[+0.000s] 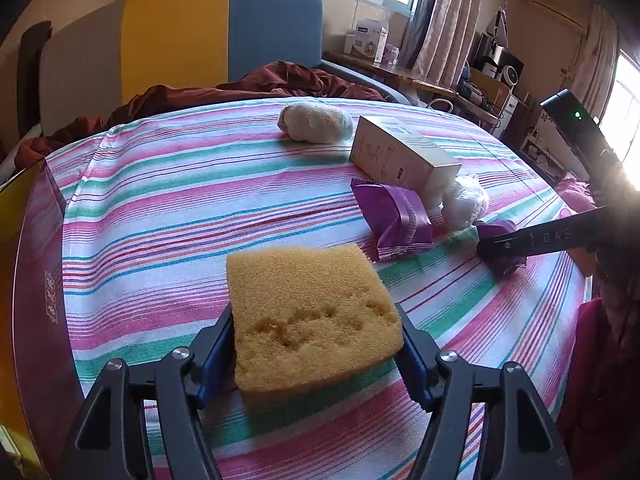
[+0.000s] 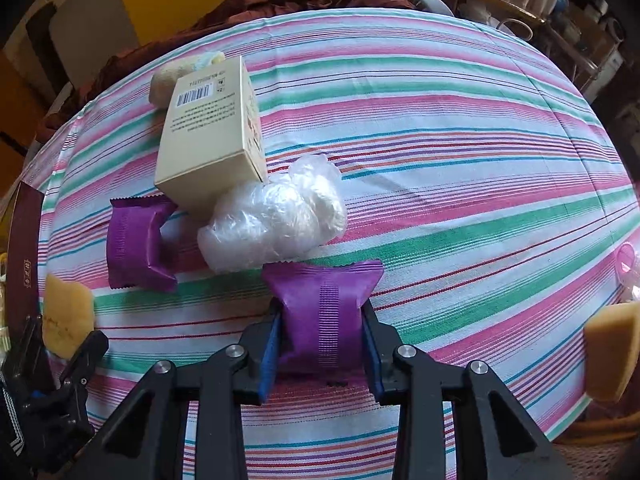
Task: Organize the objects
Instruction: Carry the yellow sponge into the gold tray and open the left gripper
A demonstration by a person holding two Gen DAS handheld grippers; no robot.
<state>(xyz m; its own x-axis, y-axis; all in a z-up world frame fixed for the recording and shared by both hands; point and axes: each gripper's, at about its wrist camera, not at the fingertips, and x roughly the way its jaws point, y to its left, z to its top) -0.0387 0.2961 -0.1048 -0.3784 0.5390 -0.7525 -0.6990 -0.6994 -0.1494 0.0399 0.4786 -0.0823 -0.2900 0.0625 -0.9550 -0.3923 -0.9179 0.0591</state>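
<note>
A yellow sponge (image 1: 304, 292) sits between the blue pads of my left gripper (image 1: 314, 314), which press on its two sides just above the striped sheet (image 1: 180, 200). My right gripper (image 2: 322, 312) is shut on a purple packet (image 2: 320, 288), pinching its middle. In the left wrist view that packet (image 1: 496, 226) shows at the right under a dark finger. A second purple packet (image 2: 140, 248) lies to the left, beside a crumpled clear plastic bag (image 2: 276, 224) and a cream carton (image 2: 208, 136). A rolled sock (image 1: 316, 122) lies further back.
A dark red box (image 1: 36, 280) stands along the bed's left edge. A maroon blanket (image 1: 240, 88) is bunched at the headboard. Another yellow sponge (image 2: 608, 352) sits at the right edge. A cluttered desk (image 1: 440, 88) runs behind the bed.
</note>
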